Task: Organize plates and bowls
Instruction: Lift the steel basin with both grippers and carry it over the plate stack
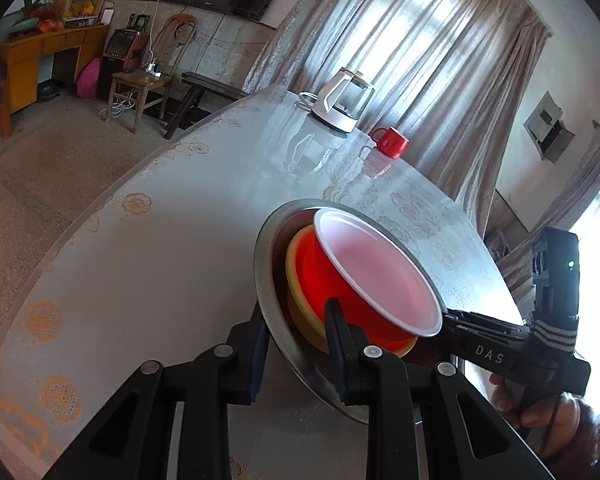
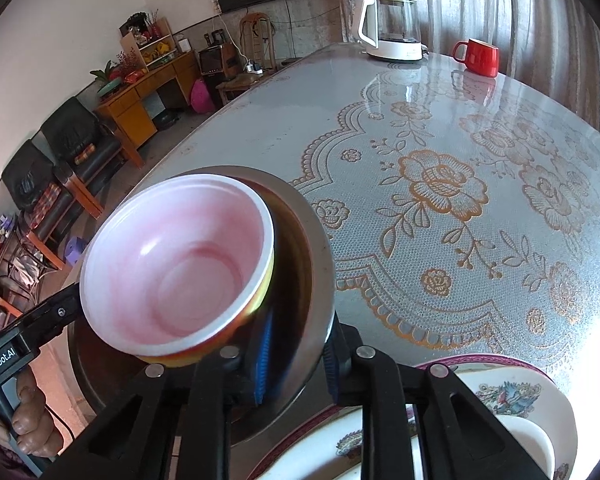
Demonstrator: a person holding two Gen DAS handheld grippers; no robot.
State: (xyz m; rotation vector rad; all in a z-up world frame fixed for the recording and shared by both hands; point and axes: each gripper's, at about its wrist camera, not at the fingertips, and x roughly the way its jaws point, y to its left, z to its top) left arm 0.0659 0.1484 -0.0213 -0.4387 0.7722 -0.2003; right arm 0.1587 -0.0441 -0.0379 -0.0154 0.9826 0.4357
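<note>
Steel, the round tray is sitting at lower centre of the frame, and I am gripping its rim with both the left tongs and right tongs. It is carrying a red bowl over the worktop.

Your daylight comes through the curtains; glare blows out the right edges, the table shines, and fisheye bending darkens corners.
</note>
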